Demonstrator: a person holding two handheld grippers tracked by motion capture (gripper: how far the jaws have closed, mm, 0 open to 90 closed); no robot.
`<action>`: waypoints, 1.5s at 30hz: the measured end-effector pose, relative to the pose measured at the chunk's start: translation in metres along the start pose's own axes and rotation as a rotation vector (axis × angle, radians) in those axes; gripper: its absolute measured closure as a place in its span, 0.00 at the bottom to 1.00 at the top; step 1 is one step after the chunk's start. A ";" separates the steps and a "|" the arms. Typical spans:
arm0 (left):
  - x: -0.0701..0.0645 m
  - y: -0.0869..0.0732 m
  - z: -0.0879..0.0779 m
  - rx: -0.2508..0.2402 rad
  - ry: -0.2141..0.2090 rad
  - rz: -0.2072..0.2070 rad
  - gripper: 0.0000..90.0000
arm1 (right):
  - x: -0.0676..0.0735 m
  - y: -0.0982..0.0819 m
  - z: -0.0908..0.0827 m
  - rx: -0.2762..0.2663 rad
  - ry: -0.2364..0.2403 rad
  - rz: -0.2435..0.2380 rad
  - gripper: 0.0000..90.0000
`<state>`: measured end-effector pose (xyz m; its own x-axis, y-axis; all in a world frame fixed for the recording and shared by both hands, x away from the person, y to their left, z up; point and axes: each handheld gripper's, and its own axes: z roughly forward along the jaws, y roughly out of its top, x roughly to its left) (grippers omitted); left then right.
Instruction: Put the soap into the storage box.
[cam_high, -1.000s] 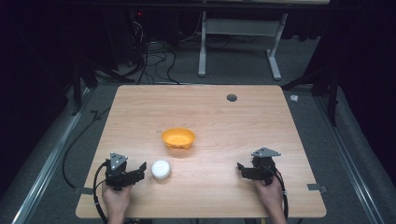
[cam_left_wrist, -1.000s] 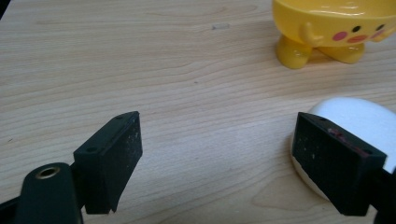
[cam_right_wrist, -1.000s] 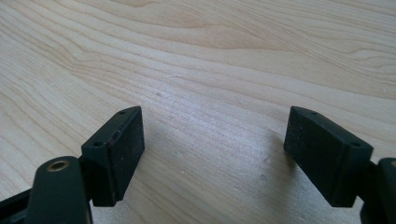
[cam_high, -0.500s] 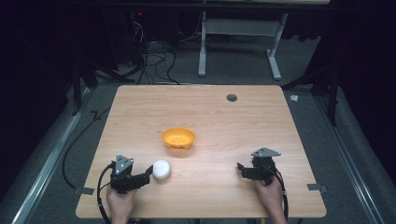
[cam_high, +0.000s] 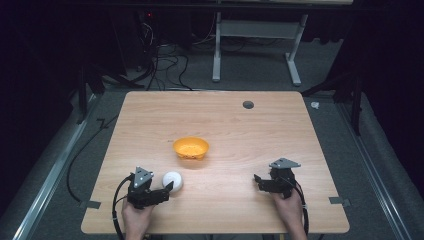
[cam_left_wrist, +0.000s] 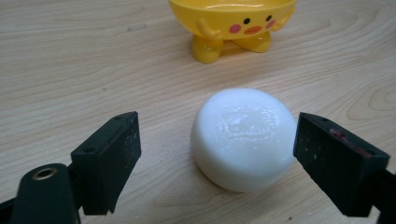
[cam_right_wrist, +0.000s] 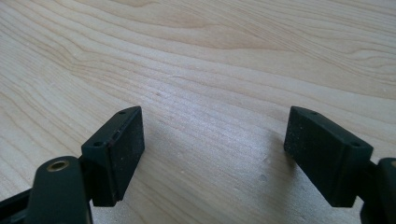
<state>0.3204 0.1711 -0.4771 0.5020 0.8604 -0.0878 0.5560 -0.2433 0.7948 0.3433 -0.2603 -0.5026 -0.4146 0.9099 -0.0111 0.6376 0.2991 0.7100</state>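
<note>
Your left gripper low over the table, jaws wide apart, white soap bar between them, nearer the right jaw, yellow duck-faced dish beyond the tips, your right gripper spread wide on bare wood.

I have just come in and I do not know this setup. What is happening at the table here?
A person sits at a wooden table with a two-jaw gripper in each hand. The left gripper is open around a round white soap bar, which lies flat on the table; the jaws stand on either side and have not closed on it. Just beyond the soap stands a yellow duck-faced soap dish, empty as far as can be seen. The right gripper is open over bare wood, near nothing.
</note>
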 end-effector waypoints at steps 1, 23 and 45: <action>0.000 0.000 0.000 0.000 0.000 0.000 0.17 | 0.000 0.000 0.000 0.000 0.000 0.000 0.23; -0.019 -0.002 0.026 0.079 -0.011 0.034 0.17 | 0.000 0.000 0.000 -0.001 0.002 -0.003 0.23; -0.020 -0.005 0.041 0.129 0.045 0.039 0.21 | 0.000 0.000 0.000 -0.001 0.002 -0.002 0.23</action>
<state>0.3351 0.1369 -0.5039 0.4964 0.8676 -0.0294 0.6187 -0.3299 0.7130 0.3431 -0.2605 -0.5026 -0.4176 0.9086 -0.0109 0.6360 0.3009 0.7106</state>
